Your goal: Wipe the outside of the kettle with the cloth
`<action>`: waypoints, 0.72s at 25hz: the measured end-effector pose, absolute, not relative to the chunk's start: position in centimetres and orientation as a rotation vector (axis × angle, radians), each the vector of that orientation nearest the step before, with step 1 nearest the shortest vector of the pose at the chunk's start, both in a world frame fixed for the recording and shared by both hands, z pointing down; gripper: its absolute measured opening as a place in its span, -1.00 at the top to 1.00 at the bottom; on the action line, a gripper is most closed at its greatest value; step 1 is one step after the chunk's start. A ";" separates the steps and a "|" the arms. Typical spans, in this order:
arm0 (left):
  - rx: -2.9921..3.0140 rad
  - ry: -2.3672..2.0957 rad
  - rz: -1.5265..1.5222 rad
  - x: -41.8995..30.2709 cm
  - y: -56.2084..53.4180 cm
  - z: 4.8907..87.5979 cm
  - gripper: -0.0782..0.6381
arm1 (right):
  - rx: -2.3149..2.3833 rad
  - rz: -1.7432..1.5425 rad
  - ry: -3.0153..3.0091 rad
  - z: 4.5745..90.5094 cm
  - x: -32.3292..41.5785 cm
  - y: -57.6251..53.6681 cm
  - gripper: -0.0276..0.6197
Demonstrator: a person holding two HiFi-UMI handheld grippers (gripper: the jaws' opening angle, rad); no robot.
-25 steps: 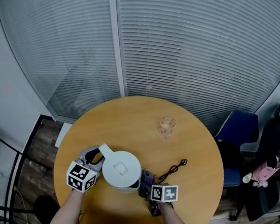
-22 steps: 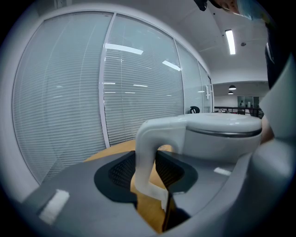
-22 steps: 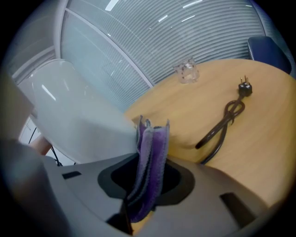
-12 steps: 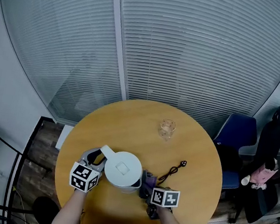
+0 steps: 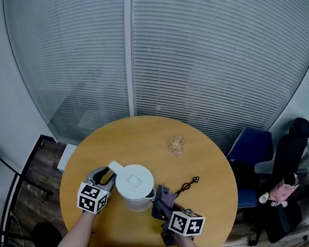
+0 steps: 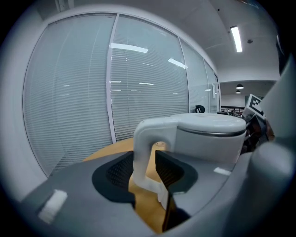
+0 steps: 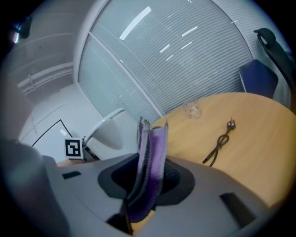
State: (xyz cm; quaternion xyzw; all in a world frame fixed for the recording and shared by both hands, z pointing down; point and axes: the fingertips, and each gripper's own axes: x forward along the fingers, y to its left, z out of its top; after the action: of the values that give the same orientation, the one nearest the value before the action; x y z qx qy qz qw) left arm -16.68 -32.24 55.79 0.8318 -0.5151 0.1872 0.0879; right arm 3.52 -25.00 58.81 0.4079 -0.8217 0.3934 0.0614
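Observation:
A white kettle [image 5: 134,186] stands on the round wooden table [image 5: 146,141], near its front. My left gripper [image 5: 104,178] is shut on the kettle's handle [image 6: 144,150], which runs between the two dark pads. To the kettle's right, my right gripper [image 5: 162,201] is shut on a folded purple cloth [image 7: 150,162] that sticks up from its jaws, raised beside the kettle's wall. In the right gripper view the kettle [image 7: 107,132] shows at the left, a little apart from the cloth.
A clear glass [image 5: 177,143] stands on the far half of the table. A black power cord with plug [image 5: 185,186] lies to the right of the kettle. Blue and black chairs [image 5: 252,155] stand beyond the table's right edge; window blinds rise behind it.
My right gripper has risen with the cloth beside the kettle. My left gripper has kept its hold on the handle and shifted only slightly.

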 end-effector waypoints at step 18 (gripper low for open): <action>2.539 -1.431 0.420 -18.2 -22.7 54.7 0.48 | 1.466 1.057 -2.573 51.9 2.5 -17.6 0.61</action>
State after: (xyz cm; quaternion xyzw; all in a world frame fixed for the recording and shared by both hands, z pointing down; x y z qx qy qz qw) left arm -18.20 -22.70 54.69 0.8581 -0.4835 0.1420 0.0981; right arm 2.52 -17.63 51.92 0.4660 -0.8184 0.3363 -0.0015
